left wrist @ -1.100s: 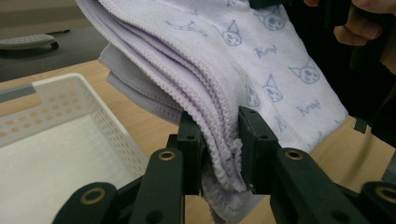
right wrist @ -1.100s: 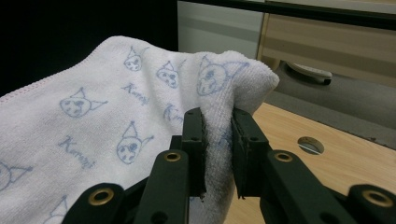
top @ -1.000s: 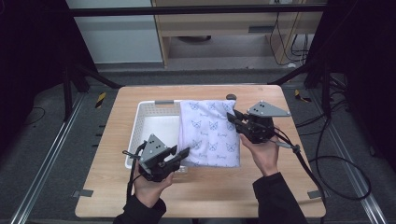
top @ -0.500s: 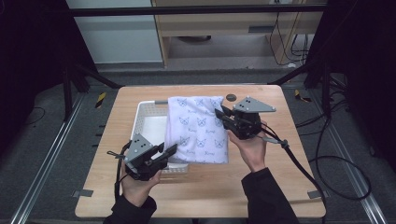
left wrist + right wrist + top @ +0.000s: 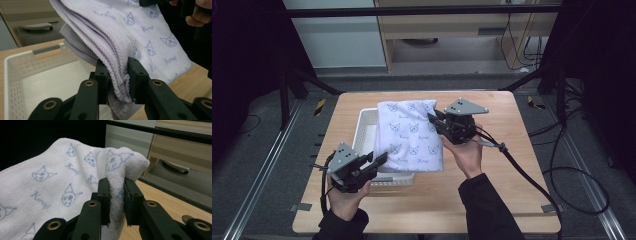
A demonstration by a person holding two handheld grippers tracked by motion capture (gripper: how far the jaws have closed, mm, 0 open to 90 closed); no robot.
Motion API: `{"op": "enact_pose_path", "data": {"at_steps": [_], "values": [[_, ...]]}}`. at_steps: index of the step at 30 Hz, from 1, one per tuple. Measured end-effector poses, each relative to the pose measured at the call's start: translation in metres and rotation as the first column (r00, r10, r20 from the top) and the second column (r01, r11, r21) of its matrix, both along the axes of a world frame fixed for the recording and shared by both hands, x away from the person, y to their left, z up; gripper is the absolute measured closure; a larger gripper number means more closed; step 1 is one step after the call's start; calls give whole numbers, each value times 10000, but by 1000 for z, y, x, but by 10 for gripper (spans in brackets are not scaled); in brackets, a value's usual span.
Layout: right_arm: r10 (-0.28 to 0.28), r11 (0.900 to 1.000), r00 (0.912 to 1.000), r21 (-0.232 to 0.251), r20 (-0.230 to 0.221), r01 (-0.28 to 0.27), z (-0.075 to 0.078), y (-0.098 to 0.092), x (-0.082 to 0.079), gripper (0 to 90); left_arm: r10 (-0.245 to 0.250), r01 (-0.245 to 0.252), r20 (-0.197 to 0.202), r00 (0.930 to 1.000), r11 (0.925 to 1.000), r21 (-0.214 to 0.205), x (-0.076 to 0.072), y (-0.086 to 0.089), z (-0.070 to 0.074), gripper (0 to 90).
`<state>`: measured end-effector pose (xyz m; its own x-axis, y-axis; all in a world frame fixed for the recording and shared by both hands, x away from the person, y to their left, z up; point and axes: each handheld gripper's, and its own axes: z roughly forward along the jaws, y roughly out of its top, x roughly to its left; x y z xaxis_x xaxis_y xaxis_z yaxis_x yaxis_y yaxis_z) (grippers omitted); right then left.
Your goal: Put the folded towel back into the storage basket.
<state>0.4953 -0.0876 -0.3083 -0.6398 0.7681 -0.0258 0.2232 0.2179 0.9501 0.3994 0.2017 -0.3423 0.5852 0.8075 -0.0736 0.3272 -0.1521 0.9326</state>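
high view showed a wooden table (image 5: 512,145) with a white perforated basket (image 5: 363,125) on its left half, and a folded pale lilac towel (image 5: 412,137) printed with small cat faces, held up over the basket and partly past its right edge. the left gripper (image 5: 381,158), in the person's left hand (image 5: 344,197) at the near left, was pinching the towel's near left corner. the right gripper (image 5: 432,120), in the right hand (image 5: 467,152), was pinching the towel's far right edge, its cable (image 5: 522,172) trailing off to the right across the table.

left gripper view had both black jaws pressed onto the stacked, stitched edges of the towel (image 5: 140,32), with the basket (image 5: 30,67) open beneath and behind. right gripper view had its jaws squeezed onto a bunched fold of the towel (image 5: 62,180), the cloth spreading away to the left and the table (image 5: 160,195) lying beyond.
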Motion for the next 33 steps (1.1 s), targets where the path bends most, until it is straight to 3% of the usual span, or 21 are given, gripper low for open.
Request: {"op": "enact_pose_path", "data": {"at_steps": [16,33], "values": [[267,9995,9995,-172,160,-264,9,36,14,770,665,-666,-46,9978,9970,-393,5,30,3,711],[488,9985,9987,-258,-111,-491,-6,70,36,770,1456,-1463,-297,9889,9890,-230,15,54,-8,711]]}}
